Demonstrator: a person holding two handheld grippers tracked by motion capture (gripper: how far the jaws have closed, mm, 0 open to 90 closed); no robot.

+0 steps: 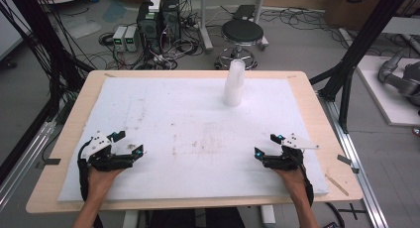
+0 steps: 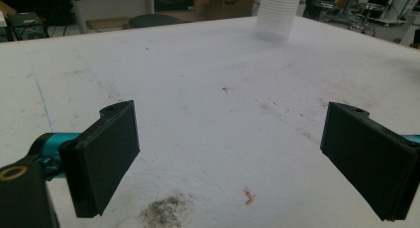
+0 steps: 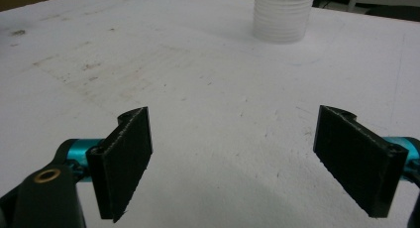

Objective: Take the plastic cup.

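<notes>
Hands rested low at near corners of white mat (image 1: 148,104): left gripper (image 1: 130,142), right gripper (image 1: 266,145), jaws spread, nothing pinched; cup stack (image 1: 234,83) well apart.

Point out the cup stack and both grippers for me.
cup stack (image 1: 234,84), high view, middle of the stack
left gripper (image 1: 130,143), high view, between its fingertips
right gripper (image 1: 266,145), high view, between its fingertips

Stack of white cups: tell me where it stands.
The stack of white cups stands upright near the far edge of the white mat, right of centre in the high view, apart from both grippers.
</notes>
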